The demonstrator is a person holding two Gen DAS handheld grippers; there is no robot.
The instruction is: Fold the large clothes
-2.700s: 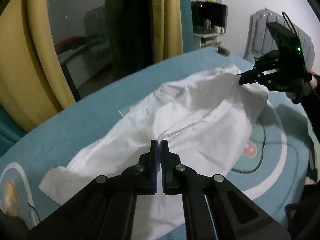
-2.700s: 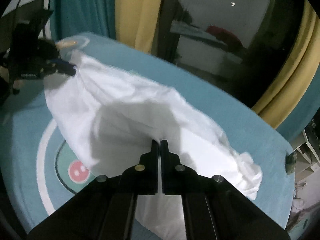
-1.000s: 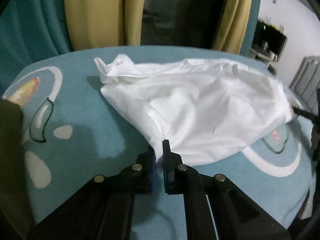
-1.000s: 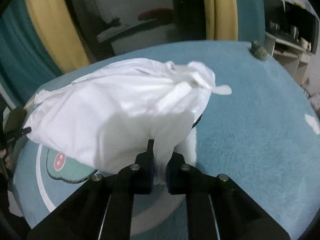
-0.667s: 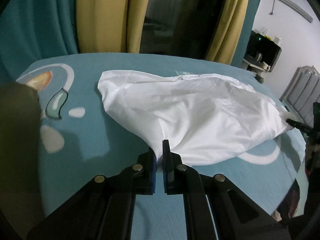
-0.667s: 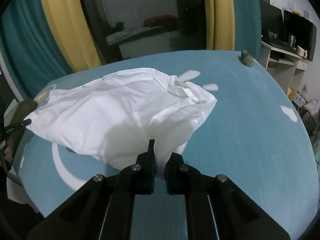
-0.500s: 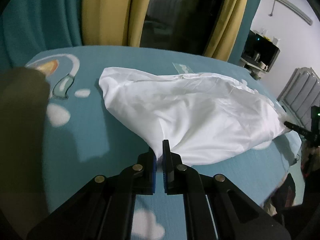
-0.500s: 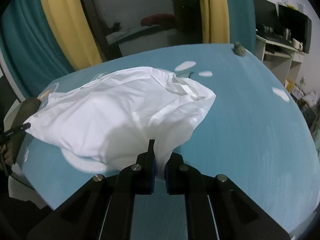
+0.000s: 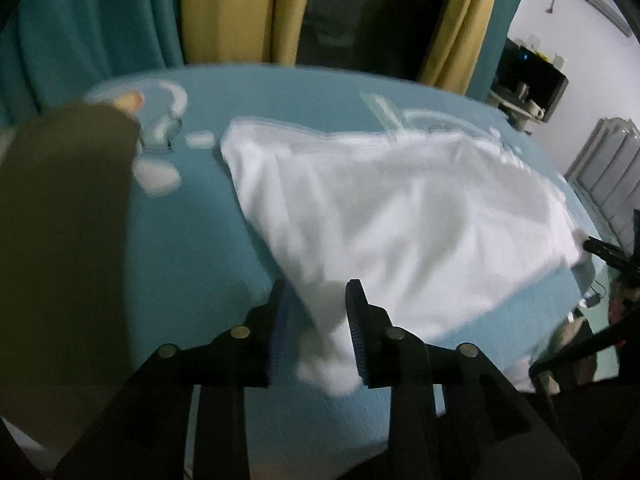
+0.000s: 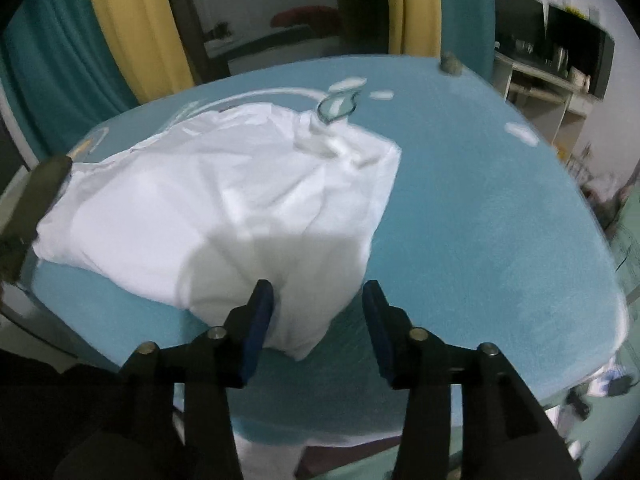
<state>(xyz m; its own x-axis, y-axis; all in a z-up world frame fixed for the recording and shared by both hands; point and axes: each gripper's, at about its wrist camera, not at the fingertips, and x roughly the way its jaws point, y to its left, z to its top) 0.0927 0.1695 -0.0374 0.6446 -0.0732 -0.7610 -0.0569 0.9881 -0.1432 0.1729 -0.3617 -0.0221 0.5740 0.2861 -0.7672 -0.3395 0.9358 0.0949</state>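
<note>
A large white garment (image 9: pixel 400 220) lies spread and rumpled on the teal patterned bed cover (image 9: pixel 312 92). In the left wrist view my left gripper (image 9: pixel 318 292) is open, and a near corner of the cloth lies loose between its fingers. In the right wrist view the same garment (image 10: pixel 224 208) lies ahead, and my right gripper (image 10: pixel 318 296) is open wide with the other near corner loose between its fingers. The tip of the right gripper (image 9: pixel 600 248) shows at the garment's far right edge in the left wrist view.
A dark olive sleeve (image 9: pixel 60 240) fills the left of the left wrist view. Yellow and teal curtains (image 10: pixel 132 32) and a dark window stand behind the bed. A shelf unit (image 10: pixel 560 72) and a grey radiator (image 9: pixel 612 168) stand at the right. The bed edge runs just below both grippers.
Both grippers have opened and let go of the garment corners. The cloth has dropped flat onto the bed cover.
</note>
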